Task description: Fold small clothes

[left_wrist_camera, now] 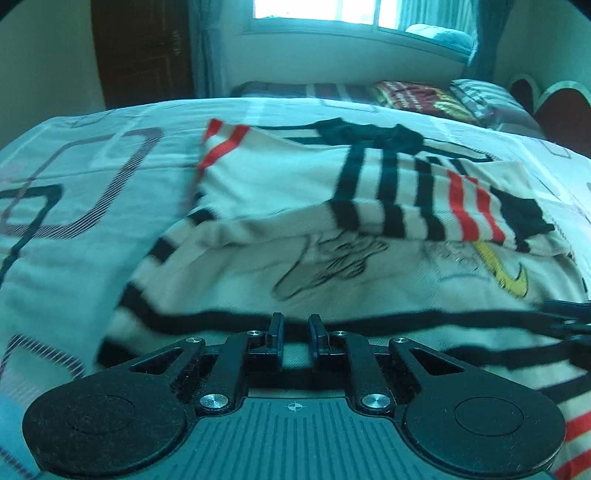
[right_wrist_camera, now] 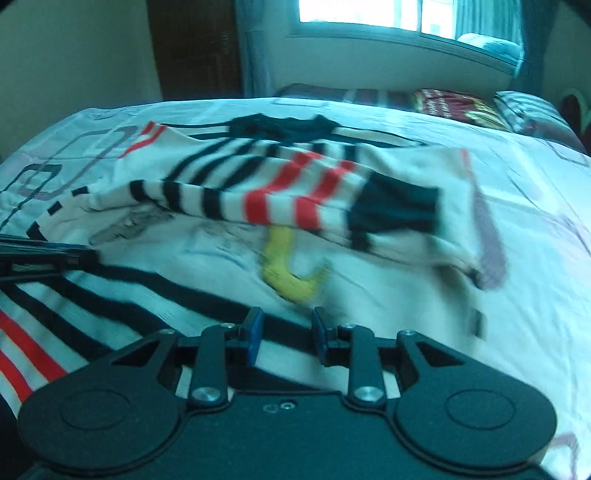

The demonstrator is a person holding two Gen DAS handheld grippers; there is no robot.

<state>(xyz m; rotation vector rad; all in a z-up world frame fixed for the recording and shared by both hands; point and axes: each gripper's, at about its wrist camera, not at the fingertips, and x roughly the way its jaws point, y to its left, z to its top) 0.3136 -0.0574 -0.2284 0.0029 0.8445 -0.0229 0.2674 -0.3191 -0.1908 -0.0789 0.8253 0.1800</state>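
I see the small striped shirt (left_wrist_camera: 332,258) lying on the bedsheet (left_wrist_camera: 74,166), cream with black and red bands, a drawn cartoon figure and a yellow shape on its front. One sleeve (left_wrist_camera: 443,206) is folded across the chest, its black cuff toward the right in the left wrist view. The black collar (left_wrist_camera: 369,133) lies at the far side, toward the window (left_wrist_camera: 332,11). The near hem, banded in black, runs right under both of my tools.

My left gripper (left_wrist_camera: 295,328) sits low over that hem with its jaws drawn close, only a narrow gap between them; cloth lies directly beneath, but I cannot tell whether any fabric is pinched. My right gripper (right_wrist_camera: 286,325) stands wider over the same hem, near the yellow shape (right_wrist_camera: 288,273), and its fingers do not appear to press on the cloth. Each tool's tip shows at the edge of the other's view, so they sit side by side.

Beyond the shirt, folded dark red and striped bedding (left_wrist_camera: 424,98) rests along the far edge of the bed, and a dark wooden door (left_wrist_camera: 144,51) stands at the left.
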